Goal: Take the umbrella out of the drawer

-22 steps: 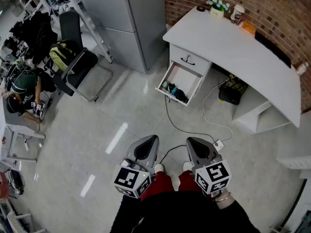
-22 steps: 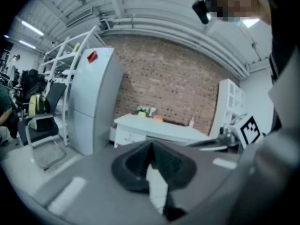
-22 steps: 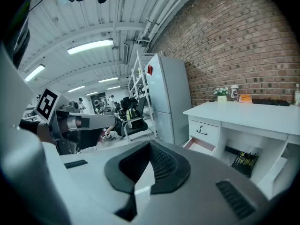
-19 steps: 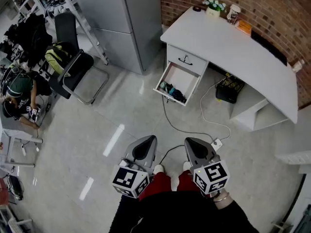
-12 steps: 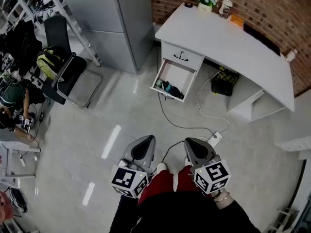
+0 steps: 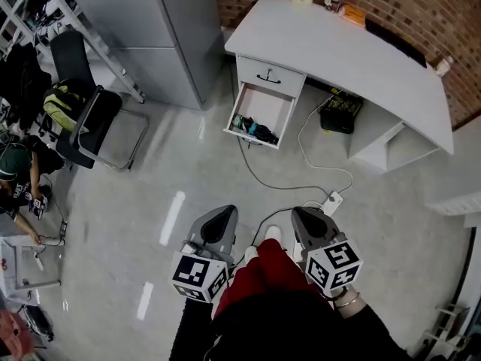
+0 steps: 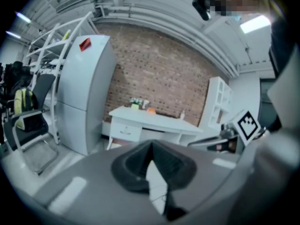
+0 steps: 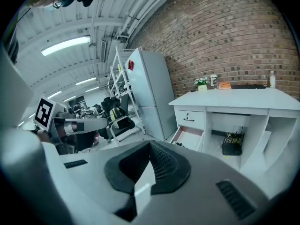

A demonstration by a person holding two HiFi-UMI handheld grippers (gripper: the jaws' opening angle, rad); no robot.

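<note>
The white desk [image 6: 353, 59] stands against the brick wall, its lower drawer [image 6: 259, 104] pulled out over the floor. A dark bundle with some teal, the umbrella [image 6: 255, 131], lies at the drawer's front end. My left gripper [image 6: 224, 216] and right gripper [image 6: 302, 215] hang side by side near my knees, well short of the drawer. Both are shut with nothing between the jaws. In the right gripper view the open drawer [image 8: 190, 137] shows beyond the closed right gripper [image 8: 150, 144]. In the left gripper view the desk [image 7: 150, 121] is far ahead of the closed left gripper [image 7: 151, 145].
A grey cabinet [image 6: 150, 36] stands left of the desk. A black chair [image 6: 90, 122] and a crouching person [image 6: 15, 175] are at far left. A cable [image 6: 285, 183] runs across the floor to a power strip [image 6: 331, 200]. A black box [image 6: 340, 115] sits under the desk.
The desk and drawer have slid up and left in the head view. One foot has come forward between the grippers. Both grippers stay shut and side by side.
</note>
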